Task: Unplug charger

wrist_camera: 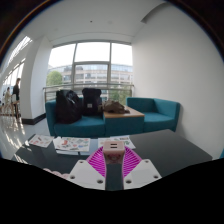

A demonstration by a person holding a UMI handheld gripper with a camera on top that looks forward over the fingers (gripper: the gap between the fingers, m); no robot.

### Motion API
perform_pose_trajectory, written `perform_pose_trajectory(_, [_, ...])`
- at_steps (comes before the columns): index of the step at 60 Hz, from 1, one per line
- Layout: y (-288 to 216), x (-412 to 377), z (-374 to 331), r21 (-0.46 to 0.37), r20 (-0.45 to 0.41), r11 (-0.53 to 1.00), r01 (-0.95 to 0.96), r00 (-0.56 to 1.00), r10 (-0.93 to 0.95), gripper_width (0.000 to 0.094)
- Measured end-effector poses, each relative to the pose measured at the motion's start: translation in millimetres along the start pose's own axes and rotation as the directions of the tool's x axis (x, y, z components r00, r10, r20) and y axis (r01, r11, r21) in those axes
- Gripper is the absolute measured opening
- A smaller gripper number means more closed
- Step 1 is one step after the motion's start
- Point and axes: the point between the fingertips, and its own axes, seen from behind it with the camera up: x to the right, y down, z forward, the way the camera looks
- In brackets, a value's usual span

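Jaws apart, pink pads (97,160) flanking a small pale block, probably the charger (113,147), just ahead between them on the dark bench (170,150), lined up for a squeeze-and-pull; papers (70,144) left, teal sofa (150,112) and windows (92,62) beyond.

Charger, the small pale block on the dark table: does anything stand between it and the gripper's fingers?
Nothing visible does. The small pale pinkish block charger sits on the dark glossy table right at the tips of the open gripper. The white printed papers lie off to one side.
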Motion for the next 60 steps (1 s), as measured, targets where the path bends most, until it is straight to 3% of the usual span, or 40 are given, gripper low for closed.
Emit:
perform_pose_trajectory(13, [111.3, 40.3, 32.0, -0.242, -0.014, 0.97, -0.002, 1.0, -0.001, 0.0189])
perform_pose_trajectory(29, [156.5, 38.8, 32.1, -0.355, -0.022, 0.935, -0.005, 1.0, -0.003, 0.0234])
perform_pose_trajectory(38, [153.8, 40.7, 32.5, -0.353, -0.03, 0.936, -0.012, 1.0, 0.001, 0.0301])
perform_pose_trajectory(44, [161.3, 49.5, 31.5, -0.37, -0.065, 0.929, -0.022, 0.998, -0.002, 0.0457])
perform_pose_trajectory(47, [162.0, 52.9, 31.8, -0.366, -0.078, 0.93, -0.025, 0.997, -0.004, 0.049])
perform_pose_trajectory(55, [139.8, 50.8, 28.9, -0.312, -0.083, 0.949, -0.043, 0.996, 0.019, 0.0558])
perform_pose_trajectory(60, [117.4, 39.4, 13.4, -0.264, -0.066, 0.964, -0.037, 0.998, 0.02, 0.0725])
